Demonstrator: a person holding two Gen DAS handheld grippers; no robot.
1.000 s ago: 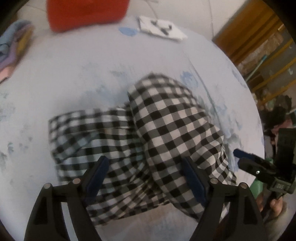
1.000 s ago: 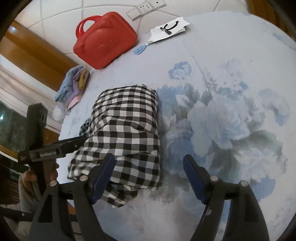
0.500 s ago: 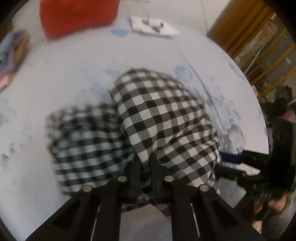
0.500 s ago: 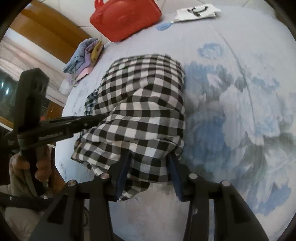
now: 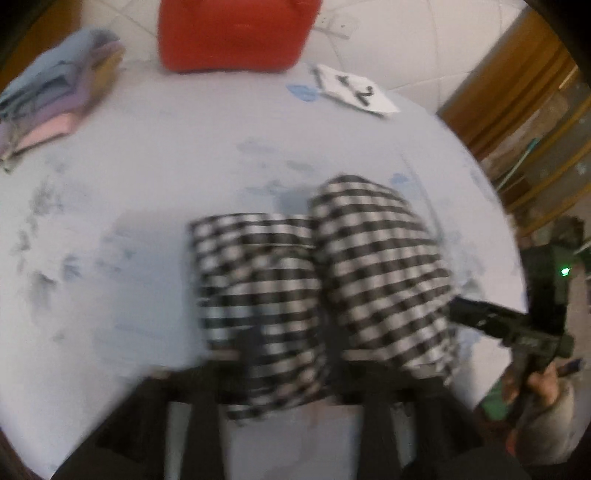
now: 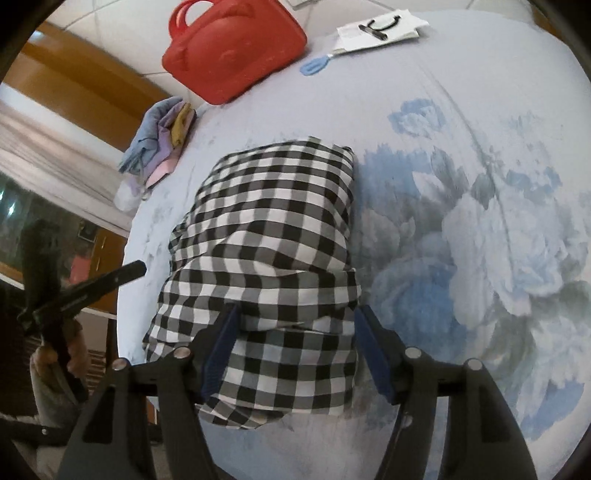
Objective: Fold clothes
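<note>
A black-and-white checked garment (image 5: 373, 258) (image 6: 280, 229) lies folded on the pale blue flowered bedsheet (image 6: 480, 206). In the blurred left wrist view my left gripper (image 5: 293, 347) is low over the near edge. Its jaws are opening and a strip of the cloth lies between them. My right gripper (image 6: 295, 332) straddles the near end of the fold, its jaws opening, with the cloth filling the gap between the blue pads (image 6: 221, 347). The right gripper (image 5: 458, 310) reaches the garment's right side in the left view. The left gripper (image 6: 133, 271) shows at the garment's left, a hand below it.
A red case (image 6: 236, 55) stands at the far edge. A stack of folded pastel clothes (image 6: 162, 140) lies at the far left. White paper with a black clip (image 6: 380, 27) and a small blue object (image 6: 314, 66) lie at the back. The bed edge runs close below both grippers.
Both grippers came down onto the garment's near edge and closed on it half a second ago. Their jaws now stand wider. The left view has shifted, so the garment sits further right.
</note>
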